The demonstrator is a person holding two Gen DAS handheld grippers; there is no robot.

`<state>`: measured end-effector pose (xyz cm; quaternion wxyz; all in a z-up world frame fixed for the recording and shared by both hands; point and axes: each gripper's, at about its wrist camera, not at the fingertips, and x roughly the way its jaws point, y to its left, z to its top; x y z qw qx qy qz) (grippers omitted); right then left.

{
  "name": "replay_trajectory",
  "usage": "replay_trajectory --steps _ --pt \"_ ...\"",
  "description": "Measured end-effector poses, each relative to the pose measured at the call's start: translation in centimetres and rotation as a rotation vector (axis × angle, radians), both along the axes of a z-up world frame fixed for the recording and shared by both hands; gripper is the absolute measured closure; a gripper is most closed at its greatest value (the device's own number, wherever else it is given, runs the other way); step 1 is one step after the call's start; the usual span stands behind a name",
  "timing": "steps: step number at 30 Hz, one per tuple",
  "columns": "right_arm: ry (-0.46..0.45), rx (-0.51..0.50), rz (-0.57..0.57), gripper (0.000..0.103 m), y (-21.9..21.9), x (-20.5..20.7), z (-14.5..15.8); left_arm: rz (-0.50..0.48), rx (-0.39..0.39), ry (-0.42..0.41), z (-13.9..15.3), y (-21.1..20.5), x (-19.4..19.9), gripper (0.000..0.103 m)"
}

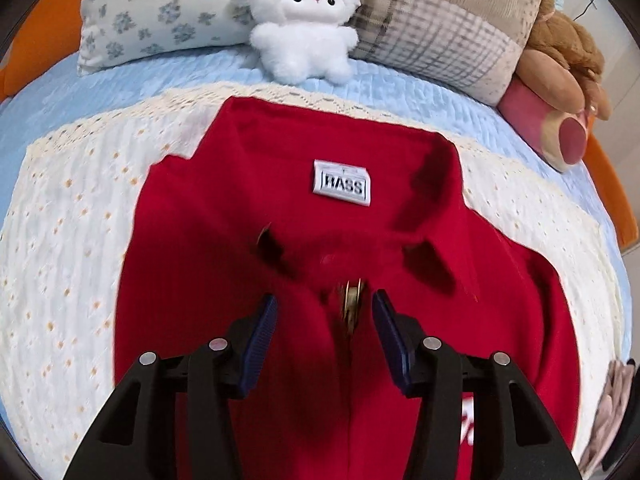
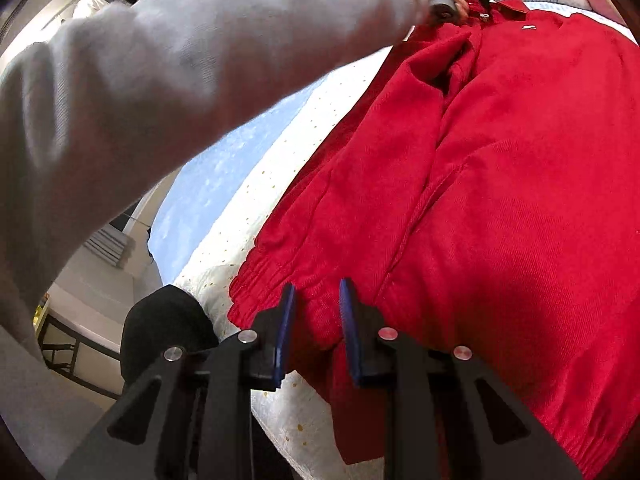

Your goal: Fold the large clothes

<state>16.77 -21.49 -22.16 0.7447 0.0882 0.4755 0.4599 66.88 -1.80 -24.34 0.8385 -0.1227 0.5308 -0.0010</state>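
A red jacket [image 1: 280, 208] lies spread on the bed [image 1: 80, 216], unfolded. The left gripper [image 1: 325, 336] hovers agape over its collar; the right gripper [image 2: 317, 328] pinches the hem [image 2: 320, 300]. Folding seems barely begun.

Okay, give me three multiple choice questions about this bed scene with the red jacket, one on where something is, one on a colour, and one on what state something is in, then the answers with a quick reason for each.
1. Where does the white lamb plush sit?
A. On the red jacket
B. Between the two pillows at the head of the bed
C. On the floor

2. What colour is the jacket?
A. Red
B. Green
C. Black

3. What is the right gripper doing?
A. Hanging in the air with nothing between its pads
B. Clamped on a pillow
C. Closed on the jacket's elastic hem

Answers:
1 B, it stands on the blue cover between the floral pillow and the checked pillow.
2 A, the fabric is red in both views.
3 C, red hem fabric is bunched between its blue pads.
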Motion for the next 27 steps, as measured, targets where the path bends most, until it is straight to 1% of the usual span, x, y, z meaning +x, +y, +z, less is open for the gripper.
replay_trajectory --steps 2,4,6,7,8,10,12,13,14,15,16,17,18,20,22,24,25,27 --pt "-0.004 -0.005 0.002 0.081 -0.1 0.3 0.1 -0.005 0.023 -0.038 -0.6 -0.4 0.2 0.047" --pt "-0.005 -0.006 0.003 0.081 -0.1 0.4 0.4 -0.021 0.041 -0.076 -0.7 -1.2 -0.3 0.038" --pt "-0.002 0.001 0.000 0.081 -0.4 0.5 0.6 -0.038 0.055 -0.105 0.1 -1.8 -1.2 0.039" --pt "-0.003 0.007 -0.002 0.081 -0.5 0.5 0.7 -0.056 0.031 -0.131 0.9 -1.9 -2.0 0.044" --pt "-0.008 0.019 -0.006 0.079 -0.9 0.5 1.0 -0.066 0.011 -0.147 1.8 -1.9 -3.0 0.044" --pt "0.000 0.089 -0.024 0.077 -2.0 0.5 1.7 -0.109 -0.041 -0.162 3.8 -2.4 -5.3 0.044" --pt "0.015 0.154 -0.054 0.063 -3.8 0.8 2.8 -0.153 -0.046 -0.141 5.4 -3.4 -7.2 0.041" --pt "-0.006 0.177 -0.093 0.046 -5.4 1.0 4.0 -0.178 -0.038 -0.127 6.3 -4.3 -8.2 0.037" --pt "-0.052 0.184 -0.140 0.034 -7.1 0.8 5.3 -0.216 -0.023 -0.116 7.4 -5.6 -9.3 0.032" --pt "-0.101 0.177 -0.192 0.030 -8.9 0.6 6.5 -0.251 0.010 -0.116 8.6 -7.2 -10.4 0.025" --pt "-0.136 0.160 -0.236 0.029 -10.5 0.4 7.4 -0.266 0.030 -0.123 9.1 -8.2 -11.0 0.020" --pt "-0.164 0.119 -0.293 0.027 -12.5 0.1 8.2 -0.291 0.069 -0.124 10.0 -10.2 -11.8 0.018" --pt "-0.180 0.080 -0.335 0.026 -14.1 0.0 8.6 -0.308 0.091 -0.119 10.5 -11.7 -11.9 0.015" --pt "-0.210 -0.041 -0.433 0.022 -17.5 -0.2 8.5 -0.340 0.124 -0.101 11.1 -15.3 -11.7 0.014" --pt "-0.192 -0.157 -0.494 0.022 -19.5 -0.2 7.3 -0.351 0.154 -0.066 10.7 -19.1 -10.7 0.014" --pt "-0.155 -0.237 -0.538 0.022 -21.5 -0.1 5.6 -0.346 0.191 -0.036 9.9 -21.9 -9.7 0.014" --pt "-0.129 -0.248 -0.547 0.023 -22.3 0.0 4.7 -0.344 0.216 -0.012 8.9 -23.8 -8.7 0.014" --pt "-0.071 -0.211 -0.532 0.026 -23.6 0.1 3.2 -0.342 0.237 0.025 7.3 -25.9 -7.6 0.017"
